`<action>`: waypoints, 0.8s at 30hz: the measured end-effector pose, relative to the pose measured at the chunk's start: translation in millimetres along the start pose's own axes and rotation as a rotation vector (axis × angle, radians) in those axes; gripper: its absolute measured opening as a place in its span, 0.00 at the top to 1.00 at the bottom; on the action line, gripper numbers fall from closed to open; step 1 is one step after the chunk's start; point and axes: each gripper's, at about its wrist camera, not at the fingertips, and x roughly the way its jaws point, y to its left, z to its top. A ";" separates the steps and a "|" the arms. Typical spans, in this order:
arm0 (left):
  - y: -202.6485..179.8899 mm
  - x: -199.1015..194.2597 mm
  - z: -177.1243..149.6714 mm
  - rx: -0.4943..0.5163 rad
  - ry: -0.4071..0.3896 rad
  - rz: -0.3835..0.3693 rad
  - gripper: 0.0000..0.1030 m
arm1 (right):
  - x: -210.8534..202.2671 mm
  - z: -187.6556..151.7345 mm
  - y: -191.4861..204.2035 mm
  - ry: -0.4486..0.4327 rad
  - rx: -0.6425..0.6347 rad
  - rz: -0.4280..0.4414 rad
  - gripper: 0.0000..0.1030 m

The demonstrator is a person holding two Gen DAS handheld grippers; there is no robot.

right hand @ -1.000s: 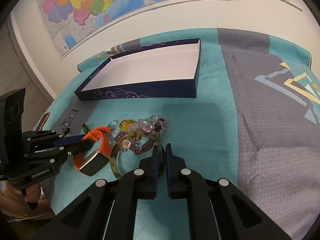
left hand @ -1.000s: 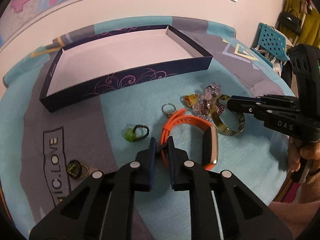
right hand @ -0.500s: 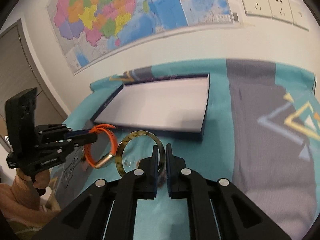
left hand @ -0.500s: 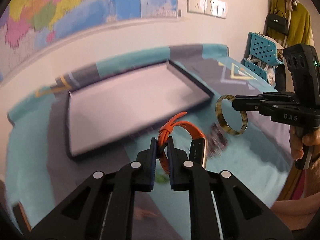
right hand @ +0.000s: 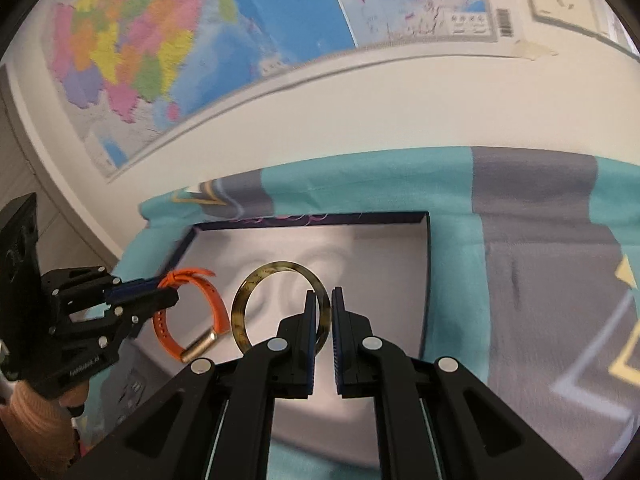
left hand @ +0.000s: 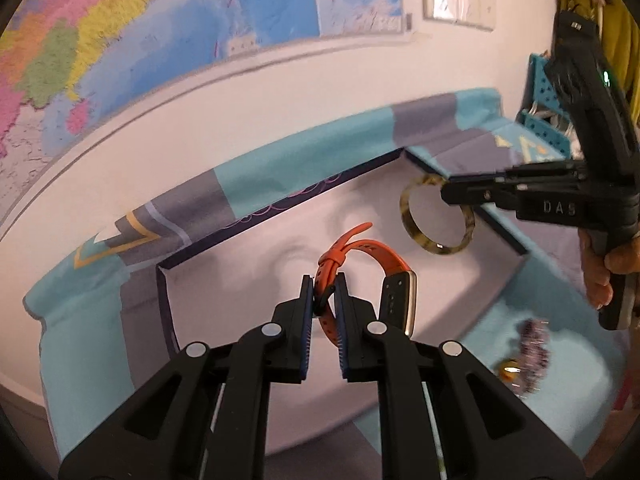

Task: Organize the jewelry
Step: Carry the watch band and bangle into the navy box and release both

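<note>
My left gripper (left hand: 323,286) is shut on the strap of an orange smartwatch (left hand: 374,258) and holds it in the air over the white inside of a dark blue box (left hand: 256,256). My right gripper (right hand: 322,300) is shut on a tortoiseshell bangle (right hand: 256,280) and holds it above the same box (right hand: 380,256). The left gripper with the watch (right hand: 200,312) shows at the left of the right wrist view. The right gripper with the bangle (left hand: 412,224) shows at the right of the left wrist view.
A teal and grey cloth (left hand: 280,160) covers the table. A purple bead bracelet (left hand: 534,350) and a small yellow piece (left hand: 508,369) lie on the cloth to the right of the box. A wall with a map (right hand: 200,40) stands close behind.
Both grippers have lifted their pieces off the cloth and carried them forward over the box. The box now fills more of both views.
</note>
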 end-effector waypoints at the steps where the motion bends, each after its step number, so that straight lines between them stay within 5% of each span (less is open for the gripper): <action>1: 1.4 5.1 1.2 0.004 0.007 0.006 0.89 | 9.8 5.2 -1.6 0.011 0.012 -0.005 0.94; 13: 21.8 64.3 20.5 0.110 0.102 0.081 0.90 | 71.1 28.3 -11.2 0.096 0.120 -0.071 0.94; 24: 33.6 99.9 33.5 0.169 0.131 0.165 0.87 | 76.1 28.9 -21.9 0.080 0.220 -0.064 0.86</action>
